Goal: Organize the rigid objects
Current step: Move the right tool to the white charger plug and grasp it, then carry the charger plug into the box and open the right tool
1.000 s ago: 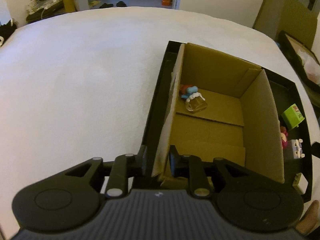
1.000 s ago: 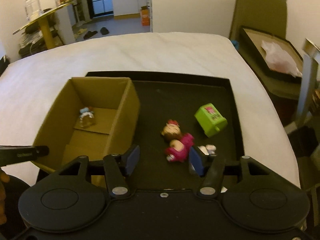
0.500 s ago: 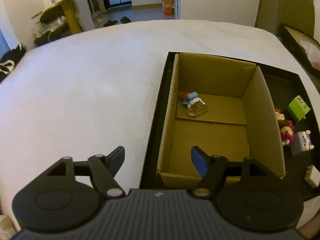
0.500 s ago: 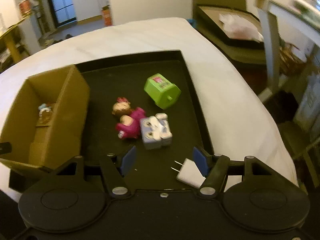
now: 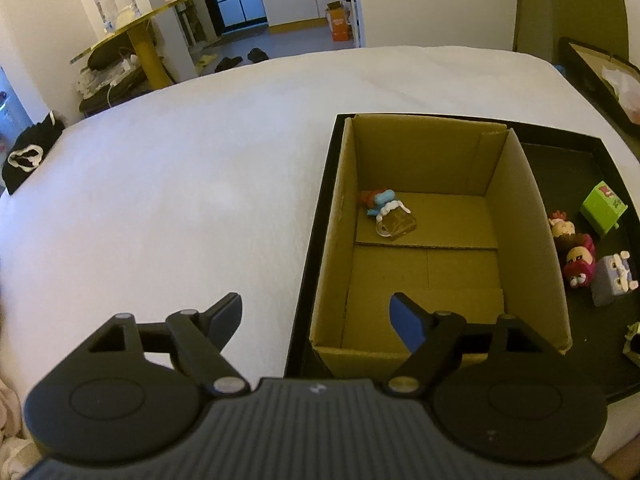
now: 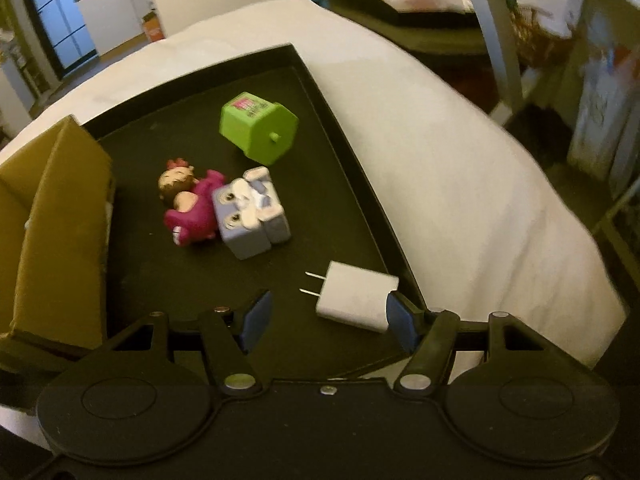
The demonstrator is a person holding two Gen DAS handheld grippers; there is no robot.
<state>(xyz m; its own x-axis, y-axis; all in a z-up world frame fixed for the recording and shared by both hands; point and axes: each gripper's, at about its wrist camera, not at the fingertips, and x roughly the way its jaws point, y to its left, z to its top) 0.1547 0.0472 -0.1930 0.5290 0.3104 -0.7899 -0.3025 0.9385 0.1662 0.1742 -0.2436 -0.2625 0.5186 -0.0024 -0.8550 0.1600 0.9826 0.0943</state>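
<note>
A cardboard box [image 5: 520,216] stands in the left half of a black tray [image 5: 308,264] on a white bed. Inside it lies a small blue-and-red toy with a clear mug [image 5: 390,216]. My left gripper [image 5: 316,316] hovers over the box's near left corner with its jaws opening, touching nothing. On the tray floor lie a green cube toy [image 6: 258,130], a pink doll [image 6: 192,204] and a grey block figure [image 6: 250,216]. My right gripper [image 6: 328,316] is open low over the tray. A white charger plug [image 6: 352,300] lies between its fingers, close to the right pad.
The white bedcover [image 5: 180,200] spreads to the left of the tray. A round gold table with jars [image 5: 136,28] and a black garment [image 5: 28,156] lie beyond it. A dark framed panel [image 6: 420,12] and a metal post [image 6: 496,40] stand off the bed's right side.
My left gripper let go of the box's left wall, opened wide and drew back. My right gripper swung right and down, and the white charger now lies between its fingers.
</note>
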